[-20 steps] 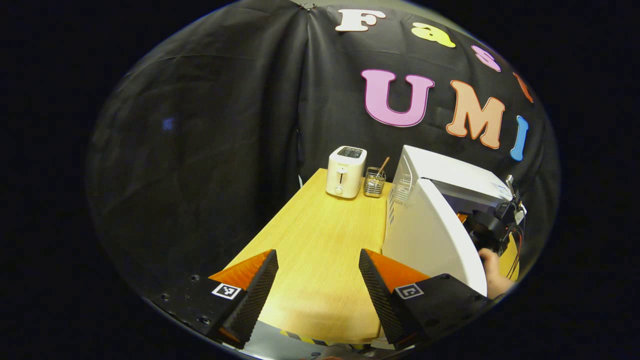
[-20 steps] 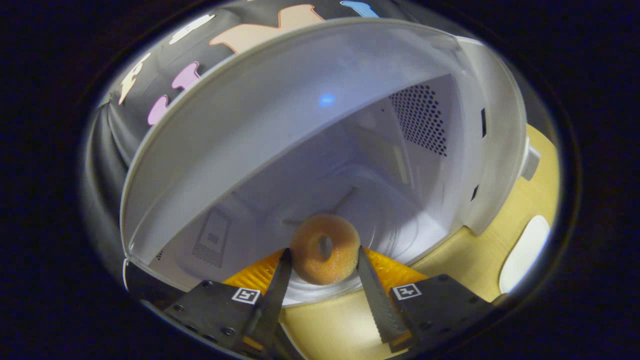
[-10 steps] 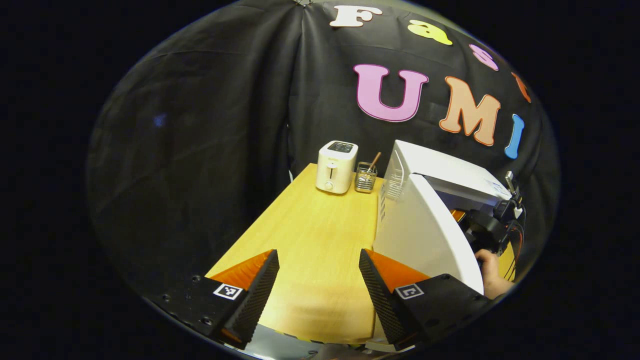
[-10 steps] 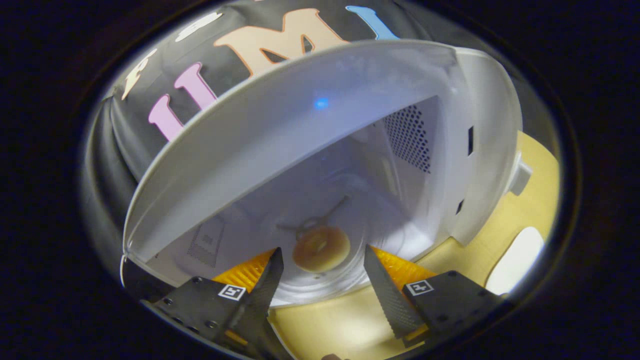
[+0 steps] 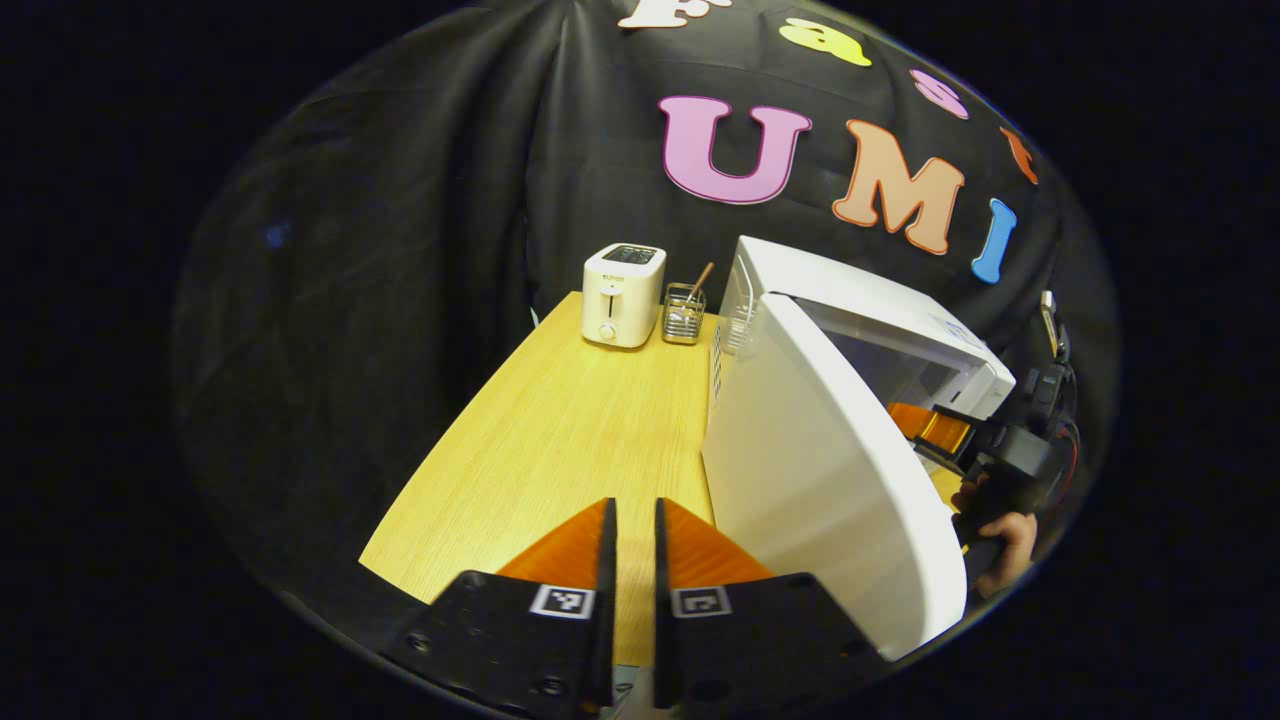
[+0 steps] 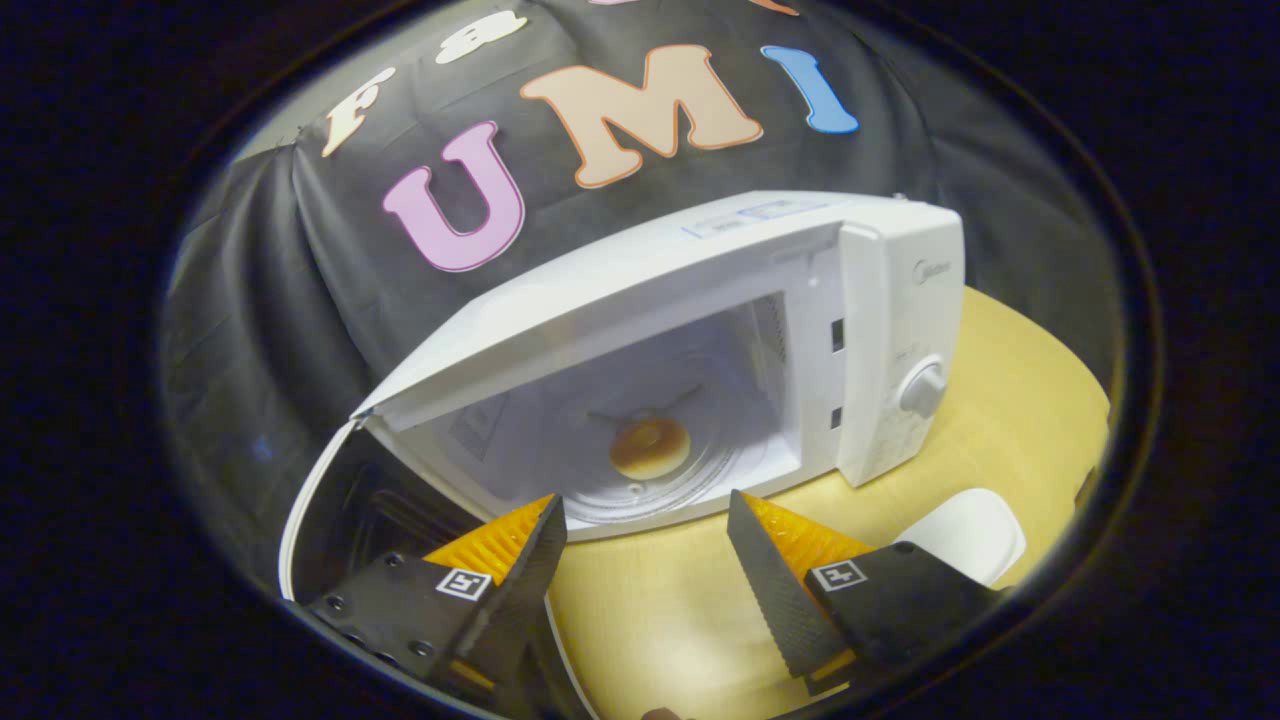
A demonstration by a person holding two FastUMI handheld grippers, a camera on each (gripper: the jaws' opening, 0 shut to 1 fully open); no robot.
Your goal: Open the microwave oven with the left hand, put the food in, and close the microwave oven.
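- Left gripper [image 5: 632, 560] nearly closed, empty, just beside the door [image 5: 820, 480] edge.
- Right gripper [image 6: 645, 560] open, empty, outside the microwave [image 6: 880, 330]; donut [image 6: 650, 447] inside.

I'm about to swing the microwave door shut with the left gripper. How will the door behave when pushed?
The door probably swings stiffly as one rigid panel about the hinge edge by the microwave body. Its face looks smooth, so the left gripper may slide. The boxy microwave sits flat on the table, unlikely to tip.
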